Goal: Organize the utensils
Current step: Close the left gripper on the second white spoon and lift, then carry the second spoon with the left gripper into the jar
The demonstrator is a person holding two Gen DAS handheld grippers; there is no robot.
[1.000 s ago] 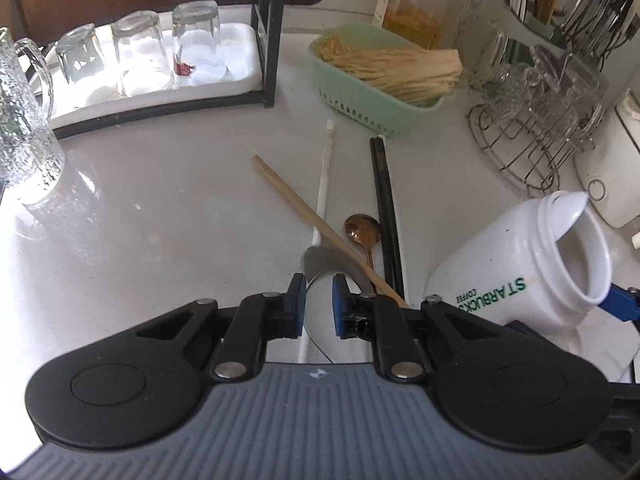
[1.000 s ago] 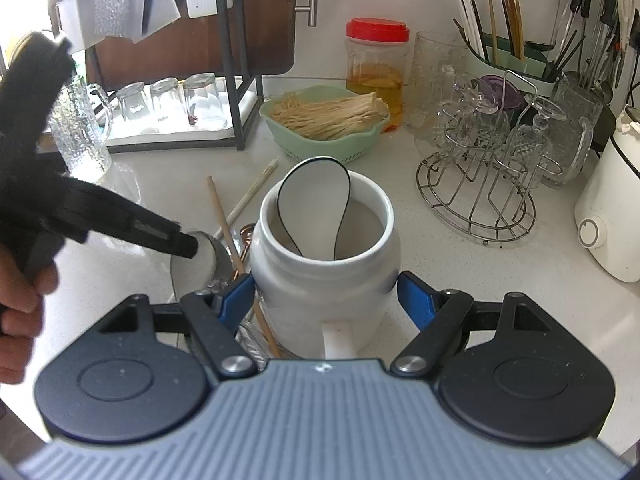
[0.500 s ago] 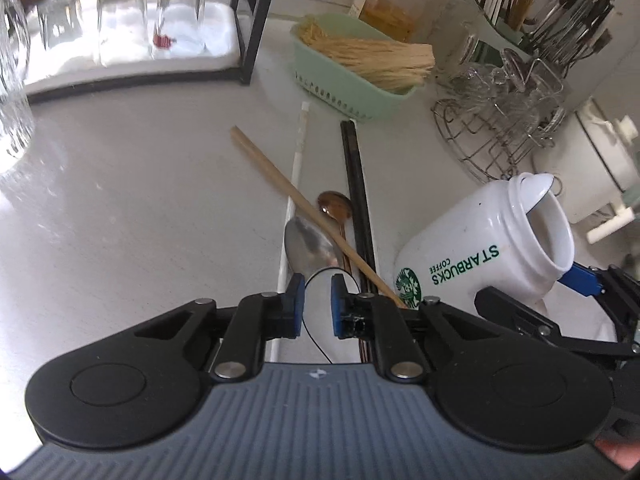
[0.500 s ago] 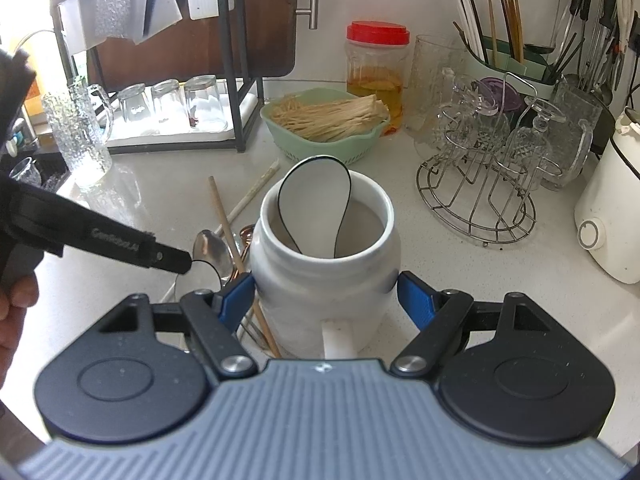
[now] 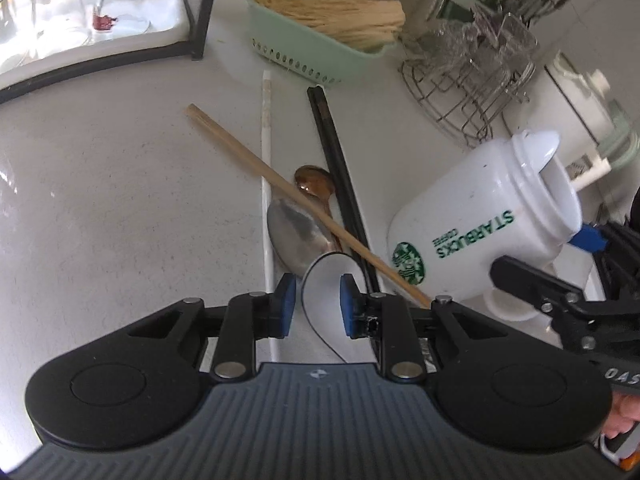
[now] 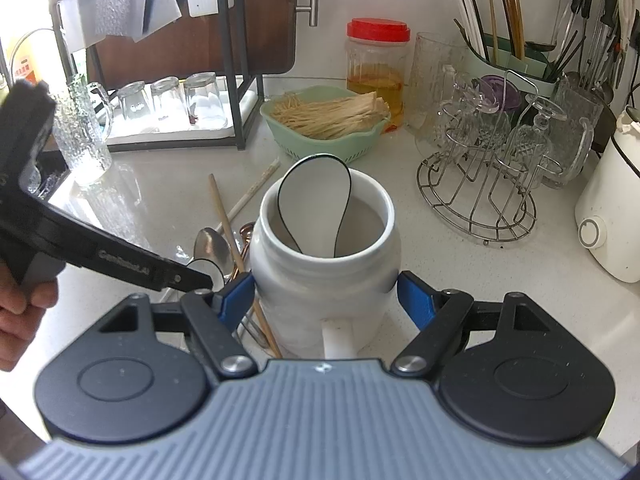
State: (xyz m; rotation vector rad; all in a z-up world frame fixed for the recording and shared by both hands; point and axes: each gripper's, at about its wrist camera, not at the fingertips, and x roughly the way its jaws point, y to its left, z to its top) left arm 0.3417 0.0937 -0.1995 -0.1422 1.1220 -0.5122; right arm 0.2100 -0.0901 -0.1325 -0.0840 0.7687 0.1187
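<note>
My right gripper point(image 6: 326, 298) is shut on a white Starbucks mug point(image 6: 326, 280), its blue pads on the mug's two sides. A white spoon with a black rim point(image 6: 316, 196) stands in the mug. Left of the mug point(image 5: 480, 236), my left gripper point(image 5: 317, 306) hangs low over the counter. Its jaws are opening, with a second white black-rimmed spoon point(image 5: 322, 284) between them and a slight gap at the left pad. Under it lie a metal spoon point(image 5: 296, 236), a small bronze spoon point(image 5: 314, 182), a wooden chopstick point(image 5: 280, 184), a white chopstick point(image 5: 266, 140) and black chopsticks point(image 5: 332, 148).
A green basket point(image 6: 324, 148) of pale sticks sits behind the utensils. A wire rack of glasses point(image 6: 480, 200) and a white appliance point(image 6: 608, 220) stand at the right. At the back left are a black shelf with upturned glasses point(image 6: 172, 120) and a glass jug point(image 6: 84, 136).
My left gripper has sunk toward the counter and tipped further down, and its jaws have widened around the white spoon. The right gripper and the mug have stayed still.
</note>
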